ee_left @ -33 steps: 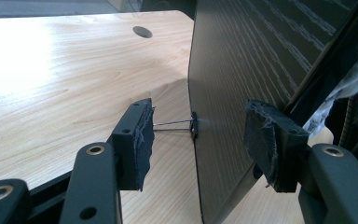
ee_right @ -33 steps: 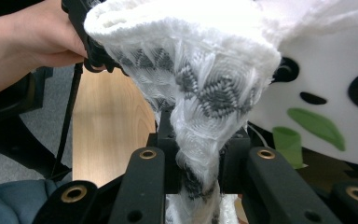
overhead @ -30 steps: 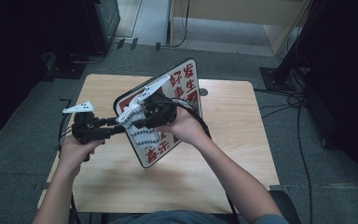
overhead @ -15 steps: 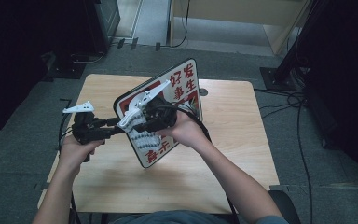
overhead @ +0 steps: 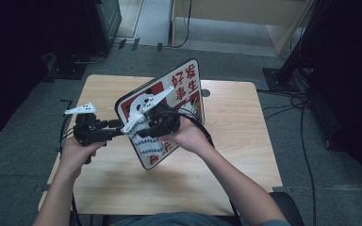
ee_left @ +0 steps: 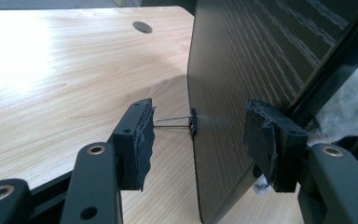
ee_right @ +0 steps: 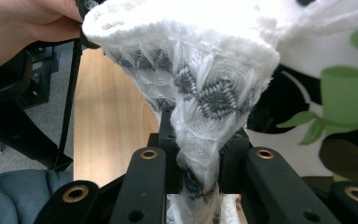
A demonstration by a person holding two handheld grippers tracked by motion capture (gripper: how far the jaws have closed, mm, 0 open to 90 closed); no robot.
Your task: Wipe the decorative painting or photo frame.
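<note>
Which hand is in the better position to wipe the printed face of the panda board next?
The right. Its tool already pinches the white patterned cloth against the panda board. The left tool stands open astride the board's edge, steadying it, with no cloth.

One printed board (overhead: 181,92) (panda picture), one white knitted cloth (overhead: 141,132), two grippers, one table (overhead: 235,141)

Lab-like room: grey carpet (overhead: 23,155), floor cables (overhead: 306,101), dark equipment stands (overhead: 294,61).
</note>
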